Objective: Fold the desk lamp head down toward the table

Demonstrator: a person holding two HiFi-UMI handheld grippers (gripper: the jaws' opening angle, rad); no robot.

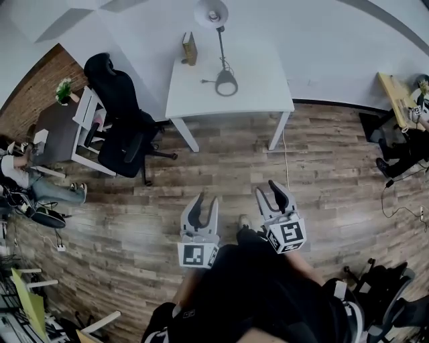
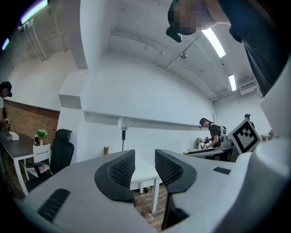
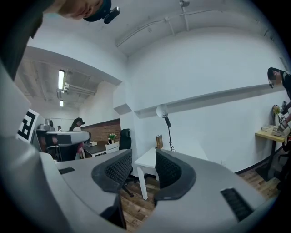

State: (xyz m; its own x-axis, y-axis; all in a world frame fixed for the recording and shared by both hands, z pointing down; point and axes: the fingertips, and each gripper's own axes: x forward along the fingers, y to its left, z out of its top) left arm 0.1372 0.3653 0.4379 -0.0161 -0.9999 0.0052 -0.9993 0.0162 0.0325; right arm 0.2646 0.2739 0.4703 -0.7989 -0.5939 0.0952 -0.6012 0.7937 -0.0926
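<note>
Lamp (image 1: 211, 13) is standing upright on the white surface (image 1: 258, 90), well apart from me; I am holding my left gripper (image 1: 207, 198) and right gripper (image 1: 265, 187) over the floor, jaws apart, gripping nothing

White rectangular worktop (image 1: 255, 90): smooth, matt. Slim desk lamp (image 1: 220, 47): dark metal-looking stem, white shade. Brown plank floor (image 1: 221, 181): wood, grained. On left gripper (image 2: 144, 159), fingers (image 2: 119, 173): black ribbed matt plastic.

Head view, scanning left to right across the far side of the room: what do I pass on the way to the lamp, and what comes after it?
potted plant → black office chair → brown book standing on the white table → desk lamp → wooden desk at the far right.
</note>
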